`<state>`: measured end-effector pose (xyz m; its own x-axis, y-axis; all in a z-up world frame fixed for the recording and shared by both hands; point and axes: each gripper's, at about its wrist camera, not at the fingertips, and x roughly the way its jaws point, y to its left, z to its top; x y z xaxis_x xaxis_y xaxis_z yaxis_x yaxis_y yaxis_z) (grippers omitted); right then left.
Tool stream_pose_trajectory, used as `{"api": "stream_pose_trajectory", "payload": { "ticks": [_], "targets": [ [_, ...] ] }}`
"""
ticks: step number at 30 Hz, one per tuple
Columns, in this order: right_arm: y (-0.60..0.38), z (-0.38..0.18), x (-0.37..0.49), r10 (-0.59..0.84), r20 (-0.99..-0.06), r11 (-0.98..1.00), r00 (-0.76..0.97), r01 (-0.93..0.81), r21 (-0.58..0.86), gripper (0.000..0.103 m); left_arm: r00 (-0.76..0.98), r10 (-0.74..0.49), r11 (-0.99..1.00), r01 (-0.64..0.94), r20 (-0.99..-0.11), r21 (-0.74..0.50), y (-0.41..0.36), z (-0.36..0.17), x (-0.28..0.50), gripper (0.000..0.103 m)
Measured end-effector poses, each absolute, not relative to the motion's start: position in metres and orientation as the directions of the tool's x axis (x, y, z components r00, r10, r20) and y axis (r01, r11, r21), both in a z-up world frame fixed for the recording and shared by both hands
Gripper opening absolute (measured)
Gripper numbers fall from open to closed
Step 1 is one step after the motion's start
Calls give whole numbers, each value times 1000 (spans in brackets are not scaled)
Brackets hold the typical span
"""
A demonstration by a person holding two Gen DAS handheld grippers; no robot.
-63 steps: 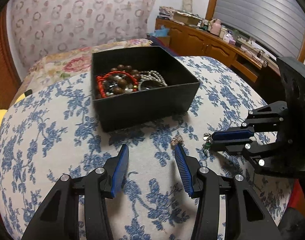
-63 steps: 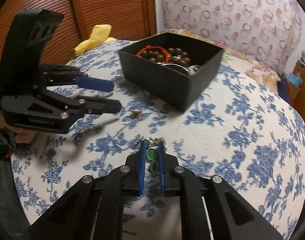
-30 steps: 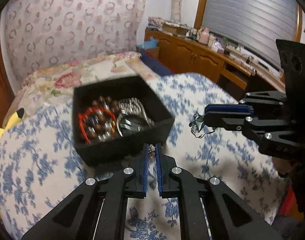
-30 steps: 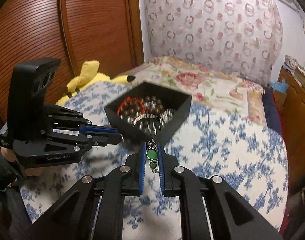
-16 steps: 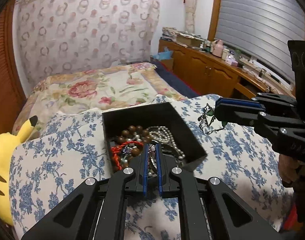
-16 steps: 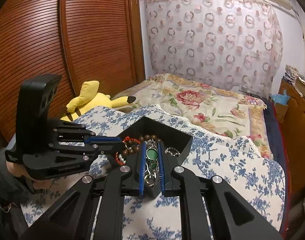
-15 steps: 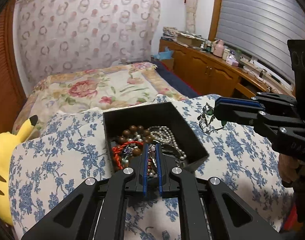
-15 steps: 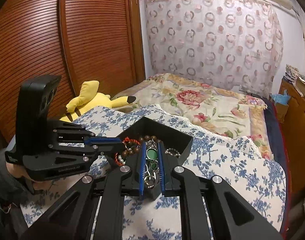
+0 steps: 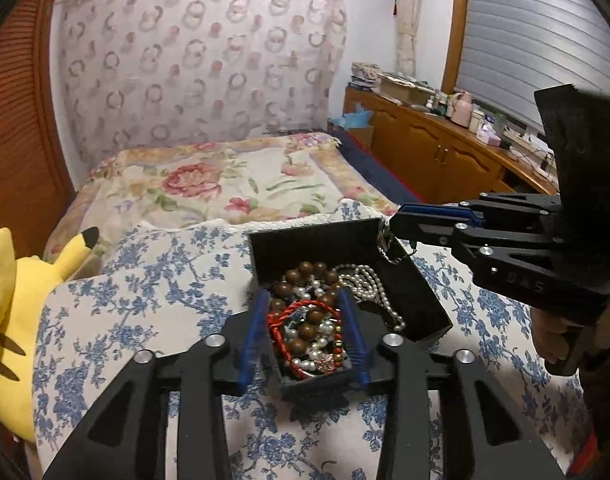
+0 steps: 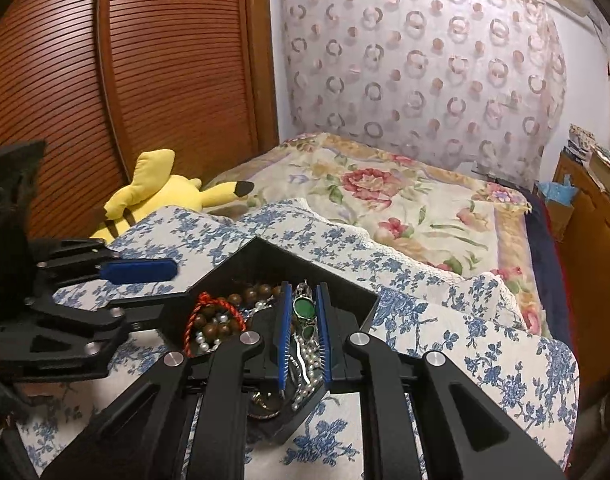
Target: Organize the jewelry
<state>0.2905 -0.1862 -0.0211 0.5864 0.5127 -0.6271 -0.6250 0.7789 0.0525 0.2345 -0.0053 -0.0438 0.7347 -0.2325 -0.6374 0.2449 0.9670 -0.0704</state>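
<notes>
Above the black box point(image 9: 421, 304) of beads, the left tongs point(image 9: 305, 332) have just spread apart, empty; the right tongs point(image 10: 303, 336), jaws just easing apart, hold a green pendant point(image 10: 303, 309).

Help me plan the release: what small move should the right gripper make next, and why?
Probably open the right gripper wider. Its jaws have just been opening, yet the green pendant hangs between them above the black box, so it should drop in.

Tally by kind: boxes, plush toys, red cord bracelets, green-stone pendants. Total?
Black box: 1
Yellow plush toy: 1
Red cord bracelet: 1
Green-stone pendant: 1
Total: 4
</notes>
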Motion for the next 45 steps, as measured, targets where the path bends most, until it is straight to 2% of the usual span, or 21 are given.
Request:
{"api": "stream_pose_trajectory", "payload": {
  "ticks": [2,3,4,5,6,9,10,11,19,24,32,45],
  "targets": [
    [-187,-22,290,507,-628,787,591,-615,57,19,743,-219,970,233,-633,-62,-3,-41,230,52],
    [-189,-21,288,502,-626,792,597,-607,56,22,746,-212,972,226,-632,-60,-2,-40,227,60],
    [-191,-20,285,497,-624,797,603,-601,55,27,748,-207,974,221,-630,-57,-2,-40,223,71],
    [-193,-19,282,497,-619,800,608,-597,56,37,755,-198,976,214,-625,-50,-1,-38,217,76],
    [-194,-18,279,494,-615,805,615,-590,56,41,763,-190,977,208,-618,-44,-1,-37,212,82],
    [-202,-13,265,491,-601,820,631,-568,73,43,779,-165,983,182,-605,-34,1,-31,196,85],
    [-205,-12,259,487,-598,825,637,-560,76,50,781,-156,985,172,-605,-33,1,-30,191,92],
    [-209,-10,249,477,-590,836,651,-544,75,53,789,-145,987,159,-597,-30,2,-27,182,94],
    [-235,1,172,422,-536,887,731,-456,75,87,820,-116,992,123,-560,-26,4,-15,124,95],
    [-247,6,124,387,-497,912,777,-402,82,101,838,-77,996,84,-540,-13,2,-15,88,95],
    [-256,9,79,343,-464,934,817,-348,79,101,849,-53,999,51,-525,-17,4,-16,57,95],
    [-262,11,68,326,-446,942,834,-326,78,100,861,-54,998,51,-506,-20,1,-11,47,95]
  ]
}}
